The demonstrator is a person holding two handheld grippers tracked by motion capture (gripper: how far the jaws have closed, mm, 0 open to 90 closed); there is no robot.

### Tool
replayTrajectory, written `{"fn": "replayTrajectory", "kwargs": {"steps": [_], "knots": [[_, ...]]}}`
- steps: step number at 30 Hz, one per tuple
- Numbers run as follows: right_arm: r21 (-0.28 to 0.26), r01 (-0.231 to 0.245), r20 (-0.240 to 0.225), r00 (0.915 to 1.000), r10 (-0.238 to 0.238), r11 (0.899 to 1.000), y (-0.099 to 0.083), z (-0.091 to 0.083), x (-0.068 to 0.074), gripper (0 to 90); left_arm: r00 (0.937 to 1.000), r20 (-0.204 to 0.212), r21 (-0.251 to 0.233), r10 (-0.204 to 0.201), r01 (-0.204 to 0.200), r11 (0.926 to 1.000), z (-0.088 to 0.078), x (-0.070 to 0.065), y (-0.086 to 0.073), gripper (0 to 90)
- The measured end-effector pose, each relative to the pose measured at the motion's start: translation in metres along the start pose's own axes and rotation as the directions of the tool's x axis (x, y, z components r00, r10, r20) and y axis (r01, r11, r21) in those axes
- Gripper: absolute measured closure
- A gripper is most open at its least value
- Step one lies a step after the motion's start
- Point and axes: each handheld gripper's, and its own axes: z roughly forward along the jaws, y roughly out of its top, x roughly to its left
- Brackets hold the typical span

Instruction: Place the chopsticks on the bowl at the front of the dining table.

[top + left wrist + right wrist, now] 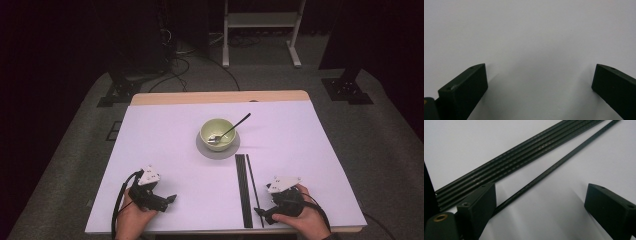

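Currently right gripper (261, 212) sits at the near right of the table (165, 150), held in the person's right hand (305, 220), grey plate on top, cable trailing off to the near edge. Its jaws are spread wide, nothing between the pads; in the right gripper view (540, 202) the single stick (554, 165) runs diagonally across the gap and passes right against one jaw's tip, flat on the table, not clamped. Just beyond that stick lies the stick bundle (506, 160), several black sticks side by side and touching, parallel-ish to the single one with a narrow gap that widens toward the near end. From the high view the bundle (243, 190) runs near-to-far just left of the right gripper, and the single stick (254, 187) lies between bundle and gripper, slightly angled. Left gripper (170, 200) is at the near left, in the left hand (132, 215), well apart from the sticks; in its own view (539, 82) the jaws are also spread wide over bare white table, gripping nothing. Farther out, mid-table, a pale green bowl (217, 133) stands on a grey coaster (202, 148), with a spoon (234, 127) resting in the bowl, handle leaning over the rim toward far right. Bowl is well apart from both grippers, just beyond the far end of the sticks.
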Motion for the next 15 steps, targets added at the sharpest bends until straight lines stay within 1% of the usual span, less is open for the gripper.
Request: {"fn": "replayTrajectory", "kwargs": {"steps": [15], "knots": [[0.011,-0.024,0.024,0.9994,0.024,1.0,-0.0067,-0.0074,-0.0089,9.1,1.0,0.0,0.0,0.0,0.0,1.0,0.0,0.0,0.0,0.0]]}}
